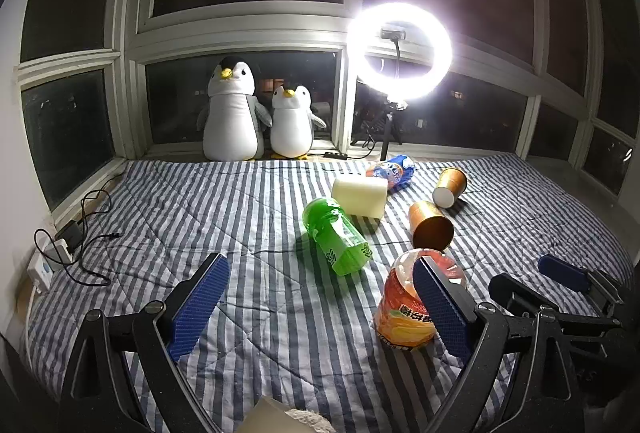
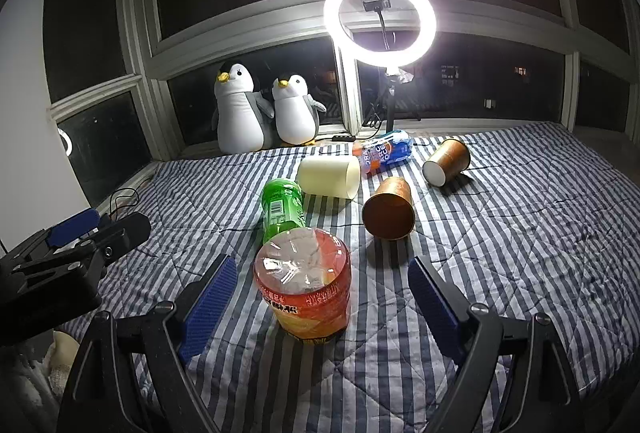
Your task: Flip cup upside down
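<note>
Both my grippers hover spread wide over the striped quilt (image 2: 500,233), gripping nothing. My right gripper (image 2: 320,297) frames the orange cup (image 2: 306,285), already bottom-up between the pads without touching. My left gripper (image 1: 320,297) sits beside it. 2 copper cups, the nearer (image 2: 388,209) and the farther (image 2: 446,161), lie tipped over beyond.

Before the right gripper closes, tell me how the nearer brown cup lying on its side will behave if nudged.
The nearer brown cup looks like thin paper, so probably light and easily crushed. Lying on its side on the striped quilt, it may roll in a curve, being tapered. The soft fabric should slow it.
</note>
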The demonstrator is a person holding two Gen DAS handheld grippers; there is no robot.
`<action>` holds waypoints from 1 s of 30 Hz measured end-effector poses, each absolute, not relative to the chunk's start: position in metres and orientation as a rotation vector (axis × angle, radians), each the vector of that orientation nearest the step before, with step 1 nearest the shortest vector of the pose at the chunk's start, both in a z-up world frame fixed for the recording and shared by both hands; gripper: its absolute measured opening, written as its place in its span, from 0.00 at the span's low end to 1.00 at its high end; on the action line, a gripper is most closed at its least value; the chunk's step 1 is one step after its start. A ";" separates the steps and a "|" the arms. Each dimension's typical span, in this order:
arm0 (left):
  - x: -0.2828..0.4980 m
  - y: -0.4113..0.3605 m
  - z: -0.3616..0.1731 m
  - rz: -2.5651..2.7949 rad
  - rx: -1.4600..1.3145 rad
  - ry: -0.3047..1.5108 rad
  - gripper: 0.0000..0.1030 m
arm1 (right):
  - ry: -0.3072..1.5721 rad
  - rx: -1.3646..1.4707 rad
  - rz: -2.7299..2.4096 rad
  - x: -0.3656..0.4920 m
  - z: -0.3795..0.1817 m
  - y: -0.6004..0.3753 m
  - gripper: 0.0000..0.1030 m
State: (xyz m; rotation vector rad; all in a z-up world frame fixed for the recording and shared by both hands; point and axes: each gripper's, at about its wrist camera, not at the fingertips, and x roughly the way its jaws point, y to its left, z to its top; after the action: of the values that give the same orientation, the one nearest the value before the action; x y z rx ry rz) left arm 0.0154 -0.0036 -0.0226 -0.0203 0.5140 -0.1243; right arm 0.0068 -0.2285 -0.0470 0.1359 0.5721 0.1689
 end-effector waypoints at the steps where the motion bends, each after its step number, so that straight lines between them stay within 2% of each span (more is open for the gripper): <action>1: 0.015 -0.004 -0.023 -0.122 -0.019 0.513 0.92 | 0.573 0.136 0.169 0.007 -0.047 -0.229 0.82; 30: 0.017 -0.003 -0.022 -0.114 -0.029 0.520 0.93 | 0.575 0.136 0.172 0.005 -0.047 -0.226 0.83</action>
State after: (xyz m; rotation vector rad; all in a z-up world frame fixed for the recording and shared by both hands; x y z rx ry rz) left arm 0.0168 -0.0028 -0.0216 -0.0294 0.5199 -0.1139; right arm 0.0050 -0.2256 -0.0474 0.1359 0.5751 0.1716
